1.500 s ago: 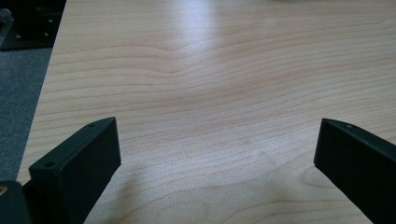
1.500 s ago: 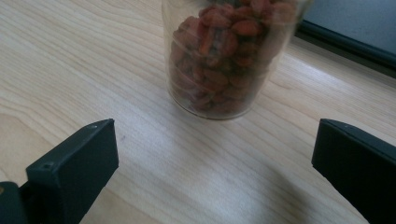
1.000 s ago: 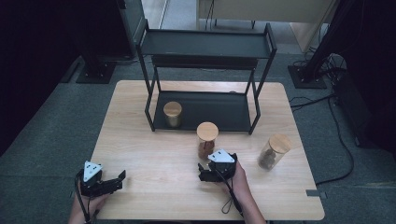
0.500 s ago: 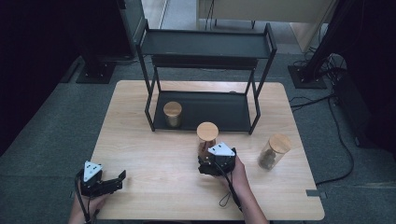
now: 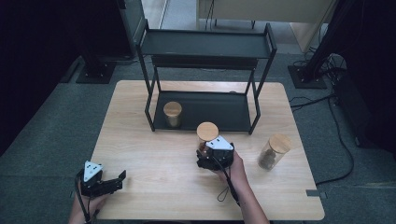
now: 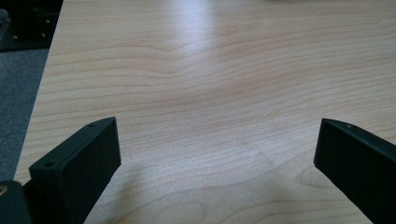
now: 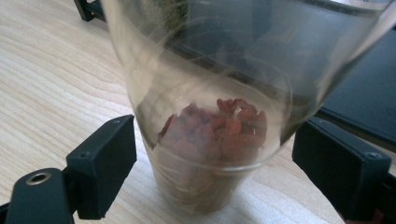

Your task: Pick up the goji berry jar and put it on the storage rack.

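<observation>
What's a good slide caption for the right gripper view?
Right gripper open, fingers either side of a glass jar of red dried fruit on the table.

Lab: floor cables [image 5: 343, 140], stand bases [image 5: 95, 74].

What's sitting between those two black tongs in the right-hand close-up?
A clear glass jar with red dried berries at its bottom stands between the open right tongs, seen in the right gripper view.
</observation>
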Tool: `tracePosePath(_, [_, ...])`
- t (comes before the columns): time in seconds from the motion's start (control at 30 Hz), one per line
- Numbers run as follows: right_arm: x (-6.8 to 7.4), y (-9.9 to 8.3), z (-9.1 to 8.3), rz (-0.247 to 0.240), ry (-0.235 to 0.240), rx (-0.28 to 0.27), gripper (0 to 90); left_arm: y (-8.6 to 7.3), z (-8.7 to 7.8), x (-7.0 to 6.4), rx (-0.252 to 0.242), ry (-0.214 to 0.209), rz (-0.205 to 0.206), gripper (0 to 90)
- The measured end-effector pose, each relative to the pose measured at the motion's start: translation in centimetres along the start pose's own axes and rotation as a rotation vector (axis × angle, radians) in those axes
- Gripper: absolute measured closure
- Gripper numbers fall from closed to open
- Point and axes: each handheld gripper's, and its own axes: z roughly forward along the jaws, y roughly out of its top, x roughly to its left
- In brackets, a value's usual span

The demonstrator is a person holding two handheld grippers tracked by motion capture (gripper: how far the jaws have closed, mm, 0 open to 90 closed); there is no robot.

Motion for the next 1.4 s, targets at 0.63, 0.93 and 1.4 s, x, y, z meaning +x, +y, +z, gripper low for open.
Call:
tracePosePath(0.63, [0.1,2.1,0.3,0.003,0.003,0.023,20.9,0.0,0.0,0.0,-0.002,0.000,0.000,0.7])
tracePosePath(0.93, [0.1,2.8,0.5,0.011,0.006,0.032,24.3,0.0,0.0,0.0,-0.005,0.004,-0.008,0.8])
tracePosePath(1.4, [0.2,4.6,1.3,-0.018,-0.034,0.048,24.8,0.0,0.0,0.1,-0.007,0.003,-0.014,0.7])
